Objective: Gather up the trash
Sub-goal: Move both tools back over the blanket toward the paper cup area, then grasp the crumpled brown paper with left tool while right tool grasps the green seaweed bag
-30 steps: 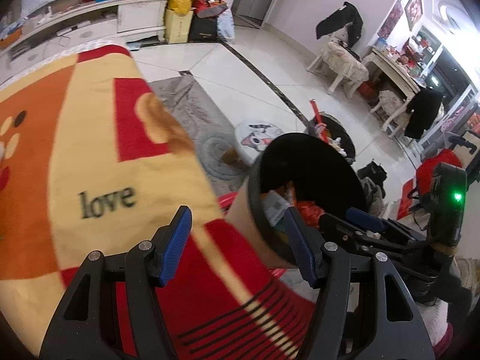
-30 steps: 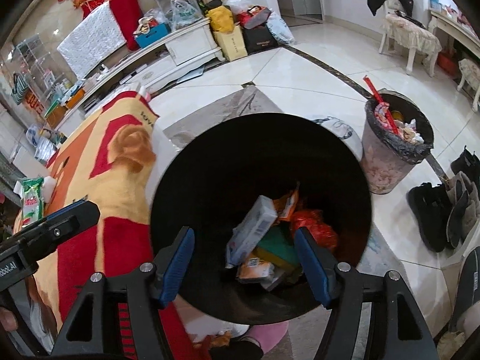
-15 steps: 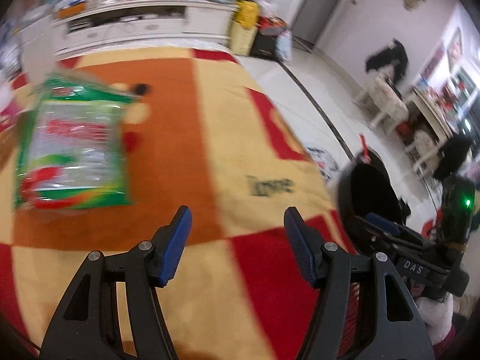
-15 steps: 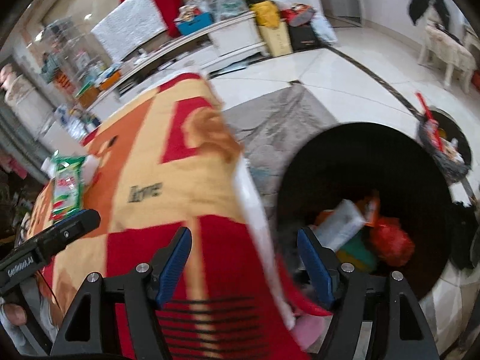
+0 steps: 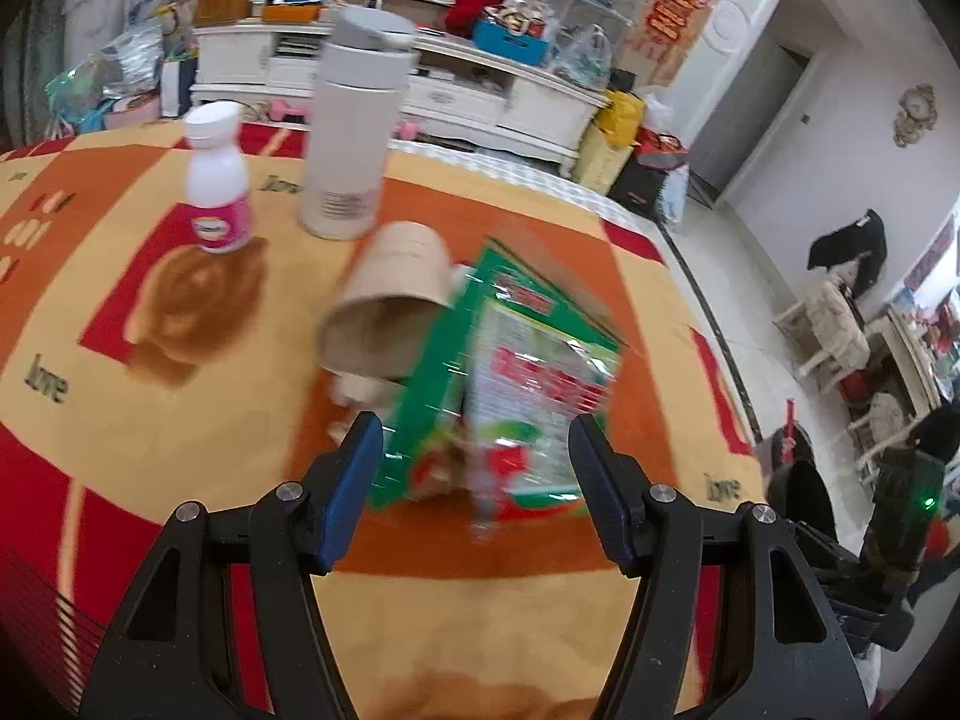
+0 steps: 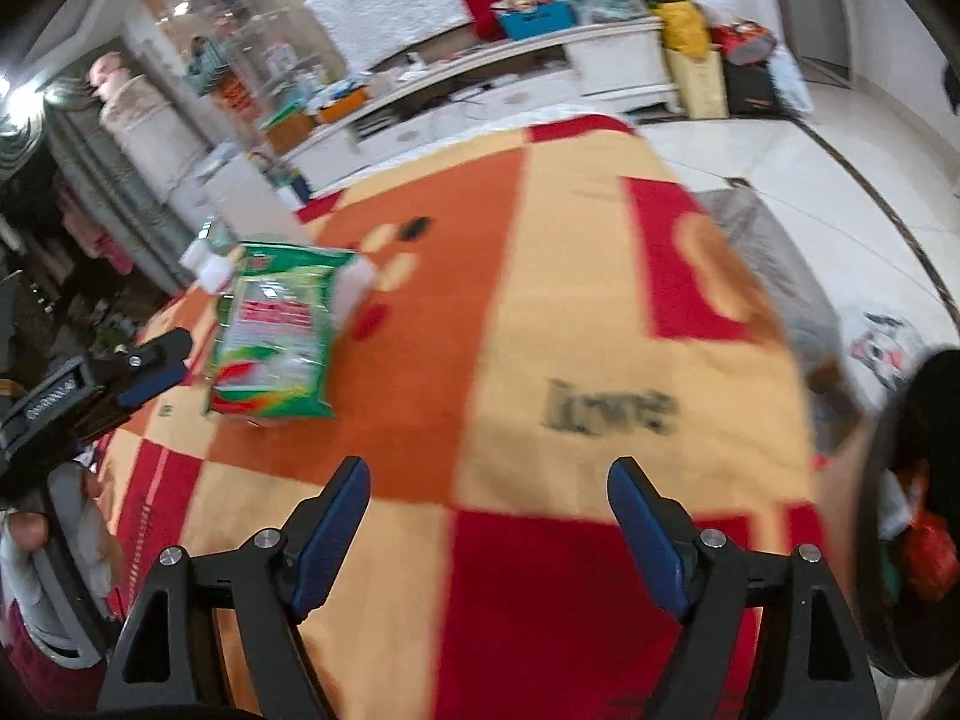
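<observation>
My left gripper [image 5: 474,450] was spread wide, nothing pinched. The green snack bag [image 5: 516,396] lay flat on the blanket [image 5: 180,432] straight ahead of it, its near end falling in the gap between the blue pads [image 5: 354,480]; whether either pad touched it I couldn't tell, the frame was blurred. The bag's long axis ran roughly along my pointing direction, near end low, far end up and away, slightly skewed to the right. A brown paper cup [image 5: 390,312] lay on its side just left of the bag and touching its far-left edge, mouth facing toward me and left. Past the cup stood a white thermos [image 5: 354,132], upright, and left of it a small white bottle with a pink label [image 5: 217,180], also upright.

My right gripper [image 6: 489,510] was spread too, empty, hovering over the blanket [image 6: 600,312]. From there the bag [image 6: 276,342] sat well ahead and to the left, with the left gripper [image 6: 138,372] just at its left edge. The black-lined trash bin [image 6: 918,516] was at the blanket's right edge, close to my right pad, with wrappers visible inside. The white cabinet [image 6: 540,78] ran along the far wall.
</observation>
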Demonstrator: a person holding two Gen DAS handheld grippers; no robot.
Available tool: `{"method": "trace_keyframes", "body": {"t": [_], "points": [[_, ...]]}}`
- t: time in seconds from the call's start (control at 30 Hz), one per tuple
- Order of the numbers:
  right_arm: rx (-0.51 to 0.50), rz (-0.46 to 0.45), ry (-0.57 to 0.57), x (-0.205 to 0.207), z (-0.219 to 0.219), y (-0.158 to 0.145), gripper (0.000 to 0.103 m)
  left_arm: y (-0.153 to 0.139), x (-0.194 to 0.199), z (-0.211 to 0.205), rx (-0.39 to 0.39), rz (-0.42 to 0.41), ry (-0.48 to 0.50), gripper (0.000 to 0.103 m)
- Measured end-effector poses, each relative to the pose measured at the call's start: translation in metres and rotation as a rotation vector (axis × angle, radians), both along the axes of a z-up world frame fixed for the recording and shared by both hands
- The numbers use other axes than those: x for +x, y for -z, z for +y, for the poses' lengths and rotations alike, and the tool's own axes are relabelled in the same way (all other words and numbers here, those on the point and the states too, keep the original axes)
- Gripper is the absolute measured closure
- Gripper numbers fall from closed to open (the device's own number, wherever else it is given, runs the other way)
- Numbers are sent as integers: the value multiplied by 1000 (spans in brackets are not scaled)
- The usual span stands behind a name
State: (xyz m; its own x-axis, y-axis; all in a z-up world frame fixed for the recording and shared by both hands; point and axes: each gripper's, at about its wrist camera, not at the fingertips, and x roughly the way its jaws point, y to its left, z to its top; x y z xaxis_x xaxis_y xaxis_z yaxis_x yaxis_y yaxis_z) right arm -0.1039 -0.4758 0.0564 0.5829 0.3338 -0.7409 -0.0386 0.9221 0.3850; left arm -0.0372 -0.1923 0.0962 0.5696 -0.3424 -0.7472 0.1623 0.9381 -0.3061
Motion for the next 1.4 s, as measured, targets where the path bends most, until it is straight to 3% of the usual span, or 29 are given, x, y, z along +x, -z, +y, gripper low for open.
{"method": "trace_keyframes", "body": {"t": [0.3,0.63,0.7,0.77,0.93,1.13,1.37,1.4], "points": [[60,-52,-84,68,82,-17,7,21,30,49,99,40,-66,40],[-9,26,-99,122,129,13,5,29,37,76,38,50,-70,40],[8,55,-114,125,126,22,16,29,33,75,7,44,-41,40],[21,27,-114,119,117,21,31,30,29,70,0,46,-8,40],[4,-8,-107,101,91,11,50,35,27,59,-34,80,46,40],[24,-24,-63,75,50,-4,50,34,27,36,-84,81,100,40],[35,-3,-43,42,18,-2,50,62,38,14,-48,158,65,41],[39,0,-39,38,15,-1,50,61,36,13,-44,128,59,43]]}}
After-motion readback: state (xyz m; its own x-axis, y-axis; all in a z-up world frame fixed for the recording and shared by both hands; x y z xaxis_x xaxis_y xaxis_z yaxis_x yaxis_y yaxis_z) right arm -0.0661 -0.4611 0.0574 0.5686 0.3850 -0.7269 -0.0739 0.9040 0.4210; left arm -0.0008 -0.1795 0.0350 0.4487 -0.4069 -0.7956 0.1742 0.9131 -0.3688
